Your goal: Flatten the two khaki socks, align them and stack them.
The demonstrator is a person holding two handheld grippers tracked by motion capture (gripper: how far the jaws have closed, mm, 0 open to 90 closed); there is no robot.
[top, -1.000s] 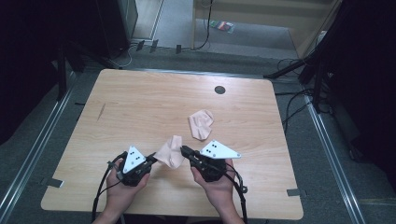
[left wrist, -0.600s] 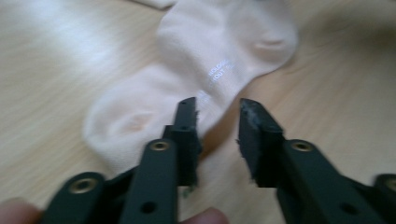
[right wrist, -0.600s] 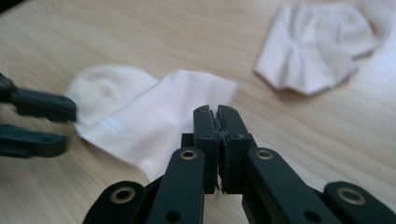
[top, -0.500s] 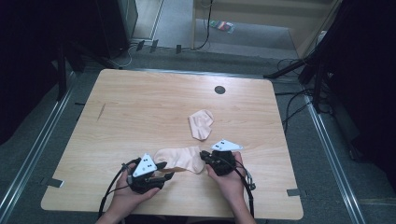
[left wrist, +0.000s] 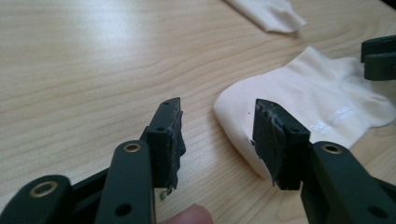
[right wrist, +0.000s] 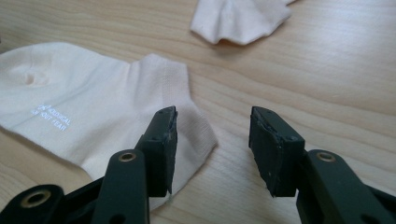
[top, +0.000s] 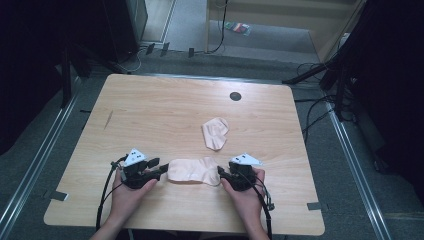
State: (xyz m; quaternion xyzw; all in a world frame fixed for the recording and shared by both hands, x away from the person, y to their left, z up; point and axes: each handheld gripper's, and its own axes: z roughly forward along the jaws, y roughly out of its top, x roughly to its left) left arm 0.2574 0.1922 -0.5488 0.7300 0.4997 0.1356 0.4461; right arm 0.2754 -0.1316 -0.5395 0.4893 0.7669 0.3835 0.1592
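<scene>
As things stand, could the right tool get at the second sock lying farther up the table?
Probably yes. The right tool is open beside the flat sock, holding nothing, and bare table lies between it and the crumpled sock.

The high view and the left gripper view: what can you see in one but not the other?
Only the high view takes in the whole table, both hands and the dark round spot near its far edge. Only the left gripper view brings close the open left tongs and a fingertip at the bottom. Both share the flat sock, the crumpled sock beyond it, and the right tongs.
</scene>
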